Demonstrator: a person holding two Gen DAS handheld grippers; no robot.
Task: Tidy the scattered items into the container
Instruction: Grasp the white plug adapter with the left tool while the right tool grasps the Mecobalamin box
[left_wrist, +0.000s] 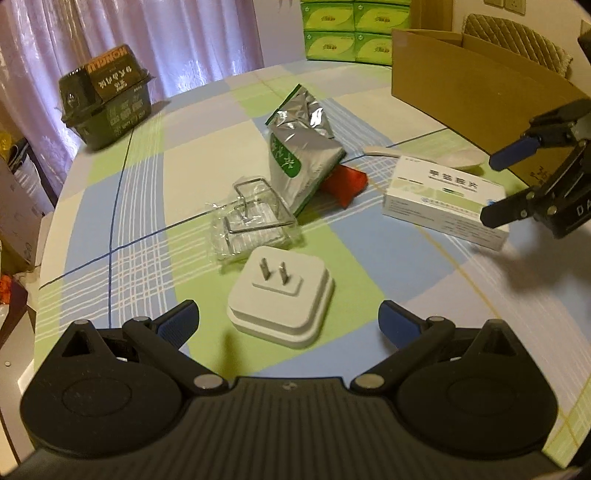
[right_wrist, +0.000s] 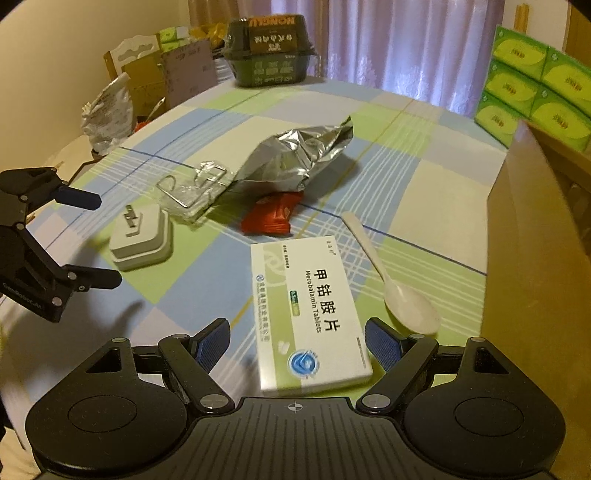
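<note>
Our right tongs, spread and empty, straddle the light, stiff tablet box at 12 o'clock; we judge its long sides the best hold, while our left tongs gape empty before the rigid white plug adapter.

Crinkly shiny foil pouch — matt cardboard box.

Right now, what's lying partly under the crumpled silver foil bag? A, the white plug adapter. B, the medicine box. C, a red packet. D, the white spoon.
C: the red packet pokes out from beneath the silver foil bag, while the spoon, medicine box and plug adapter lie apart from it.
</note>
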